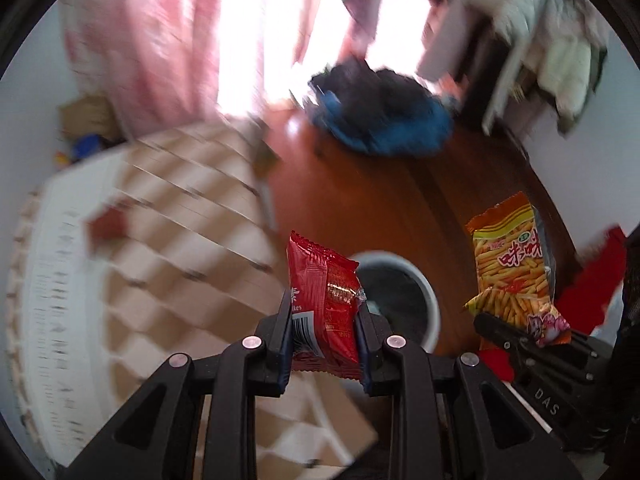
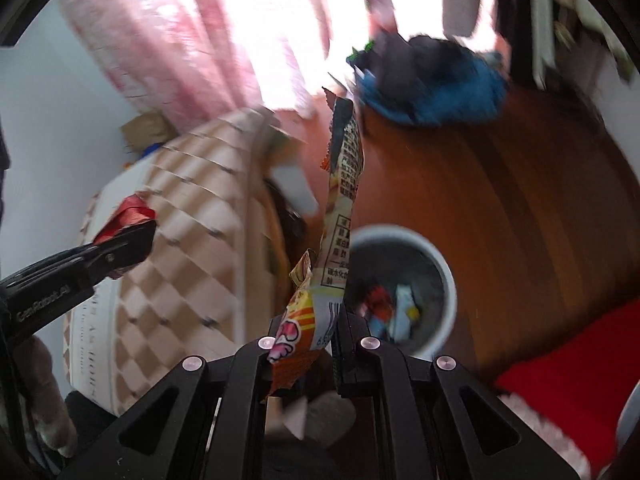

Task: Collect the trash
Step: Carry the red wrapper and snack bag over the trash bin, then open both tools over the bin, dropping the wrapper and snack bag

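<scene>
Just ahead of and below both sets of fingers stands the white bin (image 2: pixel 442 276), its open mouth facing up from the brown floor (image 2: pixel 520 208), some wrappers already inside. Clamped in the right gripper (image 2: pixel 306 344), the orange snack bag (image 2: pixel 340 208) stands on end, long axis pointing away from the fingers, hanging just left of the bin's rim. Between the shut fingers of the left gripper (image 1: pixel 324 344), the red packet (image 1: pixel 324 292) also stands upright, its left edge toward a checkered bed (image 1: pixel 192 216). I judge the right gripper nearer the bin. Print reads "DAS" and "GenRobot.AI" on the grippers; the bags carry Chinese lettering and a barcode.
</scene>
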`<control>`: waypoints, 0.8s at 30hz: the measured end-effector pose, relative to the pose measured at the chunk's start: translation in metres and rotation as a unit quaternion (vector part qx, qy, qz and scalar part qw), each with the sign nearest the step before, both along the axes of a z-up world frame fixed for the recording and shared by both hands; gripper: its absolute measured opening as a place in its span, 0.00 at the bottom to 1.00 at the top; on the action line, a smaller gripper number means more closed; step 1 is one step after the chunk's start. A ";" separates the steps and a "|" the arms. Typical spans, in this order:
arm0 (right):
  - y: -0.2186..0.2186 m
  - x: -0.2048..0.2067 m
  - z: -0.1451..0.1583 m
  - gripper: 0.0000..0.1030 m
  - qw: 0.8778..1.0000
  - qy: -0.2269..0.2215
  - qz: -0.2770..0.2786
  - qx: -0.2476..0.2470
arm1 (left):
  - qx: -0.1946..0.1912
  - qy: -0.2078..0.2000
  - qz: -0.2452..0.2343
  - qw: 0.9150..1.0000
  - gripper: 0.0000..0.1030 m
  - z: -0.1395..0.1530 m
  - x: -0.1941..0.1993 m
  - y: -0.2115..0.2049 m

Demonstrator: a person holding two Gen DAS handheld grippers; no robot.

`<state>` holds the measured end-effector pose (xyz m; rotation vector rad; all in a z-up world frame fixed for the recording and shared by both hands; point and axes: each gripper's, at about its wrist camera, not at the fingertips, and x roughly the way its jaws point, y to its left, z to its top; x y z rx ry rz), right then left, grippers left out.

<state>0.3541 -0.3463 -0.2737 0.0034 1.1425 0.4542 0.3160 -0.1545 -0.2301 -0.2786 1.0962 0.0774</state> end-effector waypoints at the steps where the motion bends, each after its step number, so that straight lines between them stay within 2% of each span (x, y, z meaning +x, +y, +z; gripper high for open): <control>1: -0.012 0.003 -0.011 0.10 1.000 0.012 -0.008 0.001 | -0.007 0.013 -0.014 1.000 0.21 -0.013 0.011 -0.012; 4: -0.048 0.015 -0.050 0.10 0.998 0.054 -0.032 0.009 | -0.050 0.060 -0.037 0.996 0.22 -0.053 0.040 -0.036; 7: -0.069 0.028 -0.093 0.10 0.993 0.101 -0.047 0.026 | -0.092 0.111 -0.049 0.988 0.23 -0.094 0.068 -0.050; 11: -0.078 0.040 -0.149 0.10 0.986 0.153 -0.055 0.041 | -0.101 0.166 -0.060 0.979 0.26 -0.140 0.104 -0.064; 12: -0.078 0.044 -0.162 0.10 0.984 0.161 -0.060 0.038 | -0.098 0.173 -0.061 0.978 0.32 -0.146 0.107 -0.067; 14: -0.076 0.050 -0.184 0.11 0.981 0.182 -0.058 0.040 | -0.089 0.190 -0.065 0.976 0.55 -0.160 0.118 -0.071; 15: -0.077 0.053 -0.195 0.15 0.978 0.193 -0.061 0.040 | -0.084 0.193 -0.065 0.975 0.76 -0.164 0.119 -0.073; 16: -0.076 0.056 -0.203 0.20 0.976 0.203 -0.062 0.042 | -0.080 0.194 -0.065 0.976 0.85 -0.167 0.118 -0.072; 17: -0.077 0.059 -0.210 0.37 0.974 0.211 -0.063 0.042 | -0.072 0.198 -0.066 0.975 0.85 -0.171 0.122 -0.073; 18: -0.077 0.060 -0.215 0.63 0.974 0.216 -0.064 0.036 | -0.065 0.201 -0.064 0.975 0.85 -0.173 0.123 -0.072; 19: -0.078 0.062 -0.220 0.73 0.973 0.219 -0.068 0.029 | -0.059 0.202 -0.062 0.976 0.85 -0.174 0.122 -0.072; 20: -0.079 0.062 -0.222 0.79 0.972 0.222 -0.072 0.030 | -0.051 0.203 -0.061 0.976 0.85 -0.175 0.120 -0.071; 23: -0.085 0.062 -0.221 0.80 0.971 0.224 -0.085 0.005 | -0.022 0.202 -0.059 0.977 0.92 -0.171 0.113 -0.068; 24: -0.086 0.061 -0.219 0.87 0.971 0.221 -0.091 -0.005 | -0.014 0.200 -0.058 0.978 0.93 -0.168 0.112 -0.066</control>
